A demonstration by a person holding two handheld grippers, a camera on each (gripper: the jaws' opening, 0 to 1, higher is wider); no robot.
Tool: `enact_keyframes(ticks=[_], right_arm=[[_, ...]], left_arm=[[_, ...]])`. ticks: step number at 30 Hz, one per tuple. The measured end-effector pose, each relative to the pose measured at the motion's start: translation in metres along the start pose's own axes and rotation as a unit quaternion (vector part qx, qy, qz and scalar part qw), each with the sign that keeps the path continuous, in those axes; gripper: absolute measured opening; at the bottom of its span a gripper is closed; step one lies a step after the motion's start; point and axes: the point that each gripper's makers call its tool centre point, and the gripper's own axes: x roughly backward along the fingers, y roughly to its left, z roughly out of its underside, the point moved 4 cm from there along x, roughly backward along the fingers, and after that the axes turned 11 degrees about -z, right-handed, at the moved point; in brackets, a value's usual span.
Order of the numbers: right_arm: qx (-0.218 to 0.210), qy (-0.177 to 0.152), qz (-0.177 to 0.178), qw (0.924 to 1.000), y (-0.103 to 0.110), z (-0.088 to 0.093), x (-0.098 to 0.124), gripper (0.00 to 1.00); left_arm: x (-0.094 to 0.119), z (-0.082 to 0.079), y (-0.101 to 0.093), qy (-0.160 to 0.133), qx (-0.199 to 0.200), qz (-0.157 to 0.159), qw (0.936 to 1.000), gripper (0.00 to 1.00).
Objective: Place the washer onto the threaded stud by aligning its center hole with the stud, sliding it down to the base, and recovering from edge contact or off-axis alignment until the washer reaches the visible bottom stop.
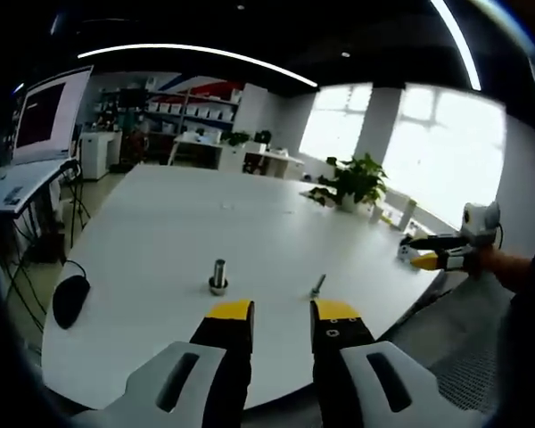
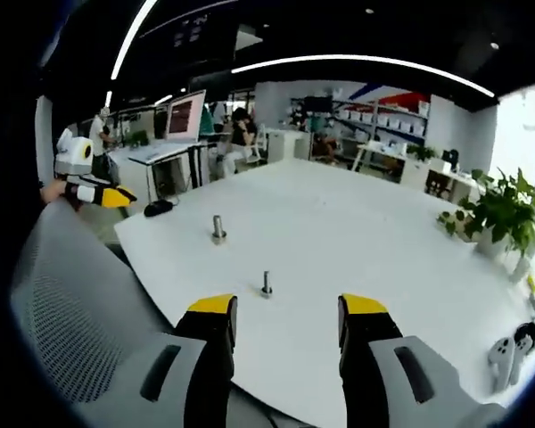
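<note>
I see a large white table (image 1: 187,223) in an open office, looked at from my two hand-held claws

In the left gripper view, my left gripper (image 1: 281,314) rises from the 6 o'clock edge, its two yellow-tipped black jaws standing apart with bare table between them, holding nothing. Just beyond the left jaw tip, at about 11 o'clock from it, a short upright silver threaded stud with a wider base (image 1: 218,275) stands on the table. Close above the right jaw tip lies a small slim grey metal bolt (image 1: 317,285), tilted. I cannot tell where the washer is, nor whether one sits on the stud. A black computer mouse (image 1: 69,300) rests near the table edge at 9 o'clock. A green potted plant (image 1: 355,181) stands on the far side at 1 o'clock. At 3 o'clock, past the table edge, the right gripper (image 1: 425,251) reaches in, held by a hand

In the right gripper view, the right gripper (image 2: 287,314) comes up from 6 o'clock, jaws wide apart and empty. The bolt (image 2: 266,283) stands between them, just beyond the tips. The stud (image 2: 218,229) is farther off at 11 o'clock. The left gripper (image 2: 120,197) shows at 9 o'clock beyond a grey mesh chair back (image 2: 80,321). A white game controller (image 2: 508,349) lies at 4 o'clock
</note>
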Motion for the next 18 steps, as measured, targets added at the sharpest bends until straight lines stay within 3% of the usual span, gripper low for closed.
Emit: enact_keyframes(ticks=[8,12,18], right_arm=[[-0.031,0.012,0.011,0.9994,-0.006,0.009,0.002,0.48],[-0.032,0.014,0.036,0.9987,-0.013,0.012,0.007,0.47],[-0.038,0.021,0.049,0.9978,-0.007,0.011,0.006,0.43]], left_arm=[[0.001,0.001,-0.002,0.000,-0.003,0.005,1.0000,0.21],[0.001,0.001,-0.004,0.000,-0.009,0.010,0.9999,0.21],[0.001,0.001,-0.004,0.001,-0.006,0.013,0.9999,0.21]])
